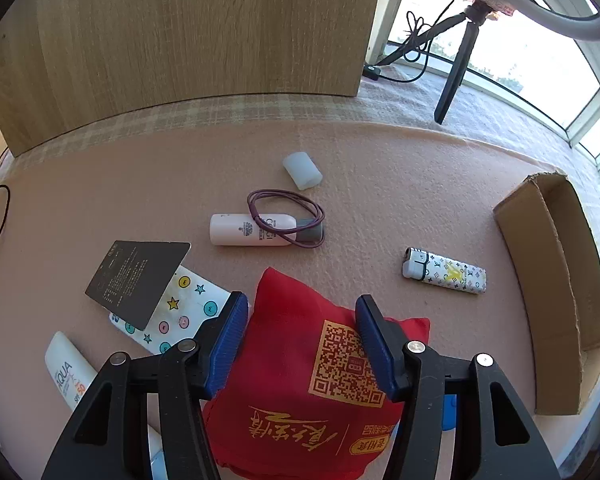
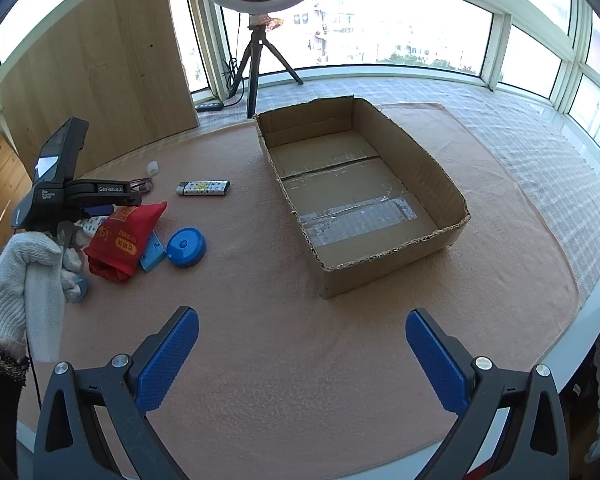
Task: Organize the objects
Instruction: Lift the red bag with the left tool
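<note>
A red cloth bag (image 1: 300, 360) with gold print and a QR code lies on the pink mat. My left gripper (image 1: 300, 312) has its blue pads pressed against the bag's sides, half closed on it. In the right wrist view the bag (image 2: 120, 240) still rests on the mat under that gripper (image 2: 100, 210), which a gloved hand (image 2: 28, 264) holds. An open cardboard box (image 2: 412, 152) with nothing in it stands to the right. My right gripper (image 2: 302, 344) hangs wide open over bare mat near the box. A patterned lighter (image 1: 444, 270) lies between the bag and the box (image 1: 556, 280).
Beyond the bag lie a white bottle (image 1: 252, 230), a purple hair tie (image 1: 320, 210) and a white cap (image 1: 302, 170). At the left lie a black card (image 1: 136, 280), a sticker sheet (image 1: 180, 320) and a sunscreen tube (image 1: 66, 372). A blue round case (image 2: 186, 247) sits by the bag. A tripod (image 2: 256, 68) and wooden panel (image 1: 180, 40) stand behind.
</note>
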Demonstrator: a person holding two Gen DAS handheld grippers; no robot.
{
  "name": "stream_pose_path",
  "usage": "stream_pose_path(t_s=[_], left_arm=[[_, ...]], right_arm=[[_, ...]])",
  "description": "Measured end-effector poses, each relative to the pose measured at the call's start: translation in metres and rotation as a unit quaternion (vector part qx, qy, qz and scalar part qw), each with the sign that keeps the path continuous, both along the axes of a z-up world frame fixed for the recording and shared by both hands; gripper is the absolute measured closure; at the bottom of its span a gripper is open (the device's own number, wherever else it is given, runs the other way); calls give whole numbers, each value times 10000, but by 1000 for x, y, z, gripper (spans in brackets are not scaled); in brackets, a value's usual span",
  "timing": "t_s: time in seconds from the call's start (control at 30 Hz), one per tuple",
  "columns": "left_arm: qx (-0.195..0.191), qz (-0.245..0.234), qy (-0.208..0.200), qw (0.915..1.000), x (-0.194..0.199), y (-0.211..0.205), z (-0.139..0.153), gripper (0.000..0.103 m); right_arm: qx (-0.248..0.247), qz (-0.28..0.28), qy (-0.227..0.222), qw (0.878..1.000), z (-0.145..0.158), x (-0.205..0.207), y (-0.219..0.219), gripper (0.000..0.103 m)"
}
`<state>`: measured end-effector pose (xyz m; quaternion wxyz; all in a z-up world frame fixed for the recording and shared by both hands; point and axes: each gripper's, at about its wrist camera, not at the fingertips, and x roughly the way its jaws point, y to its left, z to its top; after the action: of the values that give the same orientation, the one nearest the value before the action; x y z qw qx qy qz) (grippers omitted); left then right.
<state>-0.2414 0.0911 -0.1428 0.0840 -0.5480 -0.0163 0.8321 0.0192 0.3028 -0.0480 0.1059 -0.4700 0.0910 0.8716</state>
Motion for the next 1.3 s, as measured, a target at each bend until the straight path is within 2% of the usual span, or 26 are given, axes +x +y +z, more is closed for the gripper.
stream_pose_path(t_s=[0.17,0.6,0.83,0.97,1.1,1.2,1.3], left_arm=[[160,48,-163,9997,17,-6,-10,44],[558,74,-122,9983,90,-24,-13,44],[721,-258,-133,9970,128,-8,-11,44],[853,-363,-75,9957,141,-9,1,42],[792,-233,218,9964,158,-31,21,21],[699,-220,253,9970,171,-50,25,16],[754,-247,60,9968,182,-63,19,14]], right_arm=[[-21,109,52,9999,2,-4,-5,1],[-106,478,112,9987,-1,-12,-28,1],[-204,554,172,9981,-2,-14,-32,1],[-539,762,252,9953,-5,-16,-33,1],[-898,968,345,9906,-13,-18,-35,1],[-891,1132,207,9894,-22,-24,-42,1],[-883,1257,-20,9881,-34,-31,-50,1]])
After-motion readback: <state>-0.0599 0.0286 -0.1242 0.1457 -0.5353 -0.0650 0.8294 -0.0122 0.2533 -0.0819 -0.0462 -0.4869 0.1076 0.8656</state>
